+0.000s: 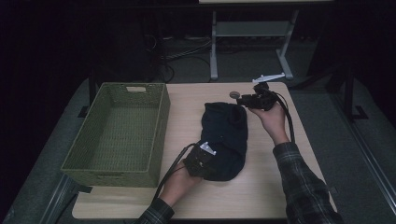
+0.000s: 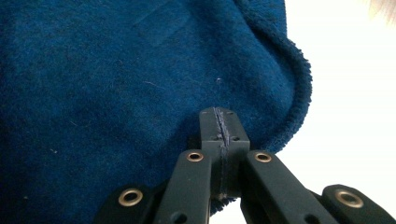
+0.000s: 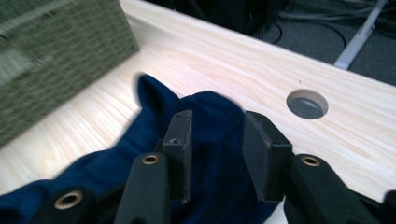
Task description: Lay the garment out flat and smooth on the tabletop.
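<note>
Jaws first: our left gripper (image 2: pixel 219 140) pinches the near edge of the blue towel (image 1: pixel 224 140) lying mid-desk (image 1: pixel 275 186) beside the green basket (image 1: pixel 116 135), likely for folding; our right gripper (image 3: pixel 217 154), jaws parted, hovers over its far corner.

A dark blue fuzzy cloth (image 1: pixel 225 140) is lying crumpled in the middle of the table (image 1: pixel 273 186), just beside the green woven basket (image 1: pixel 116 135). Its soft edge is curling up, and one corner is sticking out like a point.
</note>
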Motion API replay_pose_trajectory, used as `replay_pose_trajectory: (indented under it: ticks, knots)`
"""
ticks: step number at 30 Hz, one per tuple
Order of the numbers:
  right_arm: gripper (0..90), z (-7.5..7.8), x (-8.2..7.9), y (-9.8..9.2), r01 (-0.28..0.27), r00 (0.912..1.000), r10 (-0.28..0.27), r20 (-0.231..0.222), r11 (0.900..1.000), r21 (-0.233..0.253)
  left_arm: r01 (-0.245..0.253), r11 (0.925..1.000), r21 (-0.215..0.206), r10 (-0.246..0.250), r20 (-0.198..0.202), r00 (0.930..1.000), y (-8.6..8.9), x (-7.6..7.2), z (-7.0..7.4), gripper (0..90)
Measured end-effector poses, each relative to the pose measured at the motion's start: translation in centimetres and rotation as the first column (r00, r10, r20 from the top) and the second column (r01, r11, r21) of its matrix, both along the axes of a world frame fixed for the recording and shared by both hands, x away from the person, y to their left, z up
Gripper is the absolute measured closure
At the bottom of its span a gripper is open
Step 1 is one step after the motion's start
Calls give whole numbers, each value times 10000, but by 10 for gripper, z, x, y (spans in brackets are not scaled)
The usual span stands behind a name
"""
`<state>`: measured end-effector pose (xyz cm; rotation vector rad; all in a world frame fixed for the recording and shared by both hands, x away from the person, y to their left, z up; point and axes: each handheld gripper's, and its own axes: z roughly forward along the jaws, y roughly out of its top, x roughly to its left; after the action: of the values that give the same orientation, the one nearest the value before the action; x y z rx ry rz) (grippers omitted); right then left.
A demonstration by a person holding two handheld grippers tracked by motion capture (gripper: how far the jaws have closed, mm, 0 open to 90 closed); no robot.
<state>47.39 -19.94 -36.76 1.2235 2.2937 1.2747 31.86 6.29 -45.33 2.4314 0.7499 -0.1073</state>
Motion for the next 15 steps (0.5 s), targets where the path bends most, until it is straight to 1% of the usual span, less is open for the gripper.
replay_pose_trajectory:
  ticks: [1,3,5,7,8,9,11,15]
  knots:
    - [622,2,-4,-2,-16,10000,16,14,10000,48,-6,10000,-16,6,-10,10000,0,0,0,900]
    - [650,3,-11,-5,-99,9999,99,46,9999,-66,-10,10000,-43,10,-31,10000,0,0,0,900]
    - [692,2,-18,-7,-204,9998,203,-19,9996,-210,-15,10000,-43,15,-23,10000,0,0,0,900]
    - [768,-1,-26,-9,-300,9995,299,-39,9991,-309,-25,10000,-68,25,-48,10000,0,0,0,900]
    - [789,-3,-30,-10,-378,9993,377,-47,9985,-389,-28,10000,-82,28,-54,10000,1,0,0,900]
    - [835,-5,-35,-11,-427,9991,425,-49,9980,-465,-37,9999,-104,37,-52,10000,1,0,-1,900]
    - [889,-10,-43,-13,-583,9983,581,-52,9970,-502,-56,9999,-138,55,-69,10000,1,1,-1,900]
    - [898,-21,-59,-16,-890,9960,883,-151,9946,-531,-61,9999,-162,60,-96,9999,1,1,-1,900]
